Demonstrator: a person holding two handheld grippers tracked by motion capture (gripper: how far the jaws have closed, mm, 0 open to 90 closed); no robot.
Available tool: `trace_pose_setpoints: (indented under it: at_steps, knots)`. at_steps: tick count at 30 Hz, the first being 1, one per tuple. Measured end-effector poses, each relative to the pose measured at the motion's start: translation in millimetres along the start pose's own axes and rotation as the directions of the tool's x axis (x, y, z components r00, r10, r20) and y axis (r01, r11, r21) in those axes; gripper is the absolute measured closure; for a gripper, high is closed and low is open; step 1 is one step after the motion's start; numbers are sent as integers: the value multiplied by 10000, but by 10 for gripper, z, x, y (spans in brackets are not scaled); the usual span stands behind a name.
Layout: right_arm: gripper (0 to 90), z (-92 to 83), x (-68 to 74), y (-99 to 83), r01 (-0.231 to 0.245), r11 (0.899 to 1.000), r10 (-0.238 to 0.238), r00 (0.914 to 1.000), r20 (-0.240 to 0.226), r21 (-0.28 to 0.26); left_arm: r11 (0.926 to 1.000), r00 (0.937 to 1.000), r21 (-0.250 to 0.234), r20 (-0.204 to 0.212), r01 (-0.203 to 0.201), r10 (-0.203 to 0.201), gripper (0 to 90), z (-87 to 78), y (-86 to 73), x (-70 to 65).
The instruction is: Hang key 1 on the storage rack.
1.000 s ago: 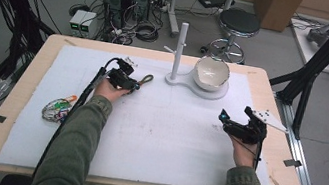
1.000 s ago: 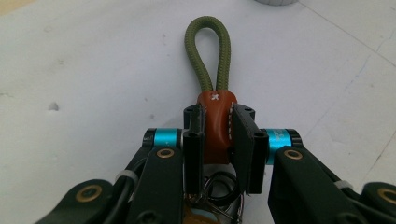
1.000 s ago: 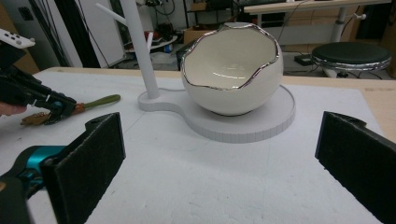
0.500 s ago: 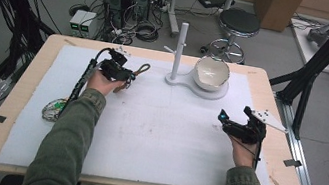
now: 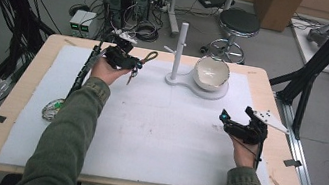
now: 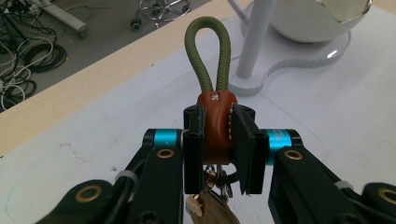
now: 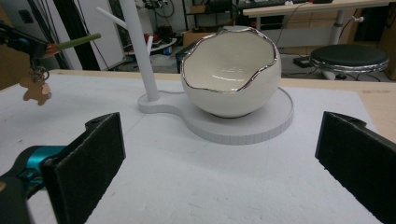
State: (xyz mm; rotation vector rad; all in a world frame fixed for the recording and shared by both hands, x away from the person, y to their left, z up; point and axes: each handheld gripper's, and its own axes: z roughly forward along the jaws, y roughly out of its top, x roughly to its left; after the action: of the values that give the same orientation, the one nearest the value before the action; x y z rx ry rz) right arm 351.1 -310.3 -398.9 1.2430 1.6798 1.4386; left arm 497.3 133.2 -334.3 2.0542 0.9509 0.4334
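Gripping a keychain (image 6: 215,128) by its brown leather collar, the left gripper (image 5: 125,59) held it clear of the white mat (image 5: 156,131), pads clamped on both sides of the leather. An olive cord loop (image 6: 208,51) stood straight out beyond the jaw tips, while metal rings and a tan tag (image 6: 212,210) hung beneath them. Ahead of those jaws and slightly to one side rose the white peg stand (image 5: 180,49), its base carrying an eggshell-shaped bowl (image 5: 211,73). Across the table, the right gripper (image 5: 240,128) sat low over the mat with its jaws spread wide and nothing between them, the bowl lying straight ahead of the gap.
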Motion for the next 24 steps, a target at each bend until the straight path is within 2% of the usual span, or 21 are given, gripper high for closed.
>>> trace_pose_setpoints:
  at_steps: [8,17,24]
  knots:
    - [5,-7,0,0,-23,10000,23,10000,-15,26,9996,9998,-280,-169,86,-90,747,-117,136,32]
    - [5,-1,0,-1,-12,10000,12,10000,5,11,9952,9980,-768,-173,599,-614,747,-248,156,129]
    - [5,-1,5,-1,0,10000,0,10000,-26,46,9920,9970,-1025,-177,731,-753,747,-318,177,146]
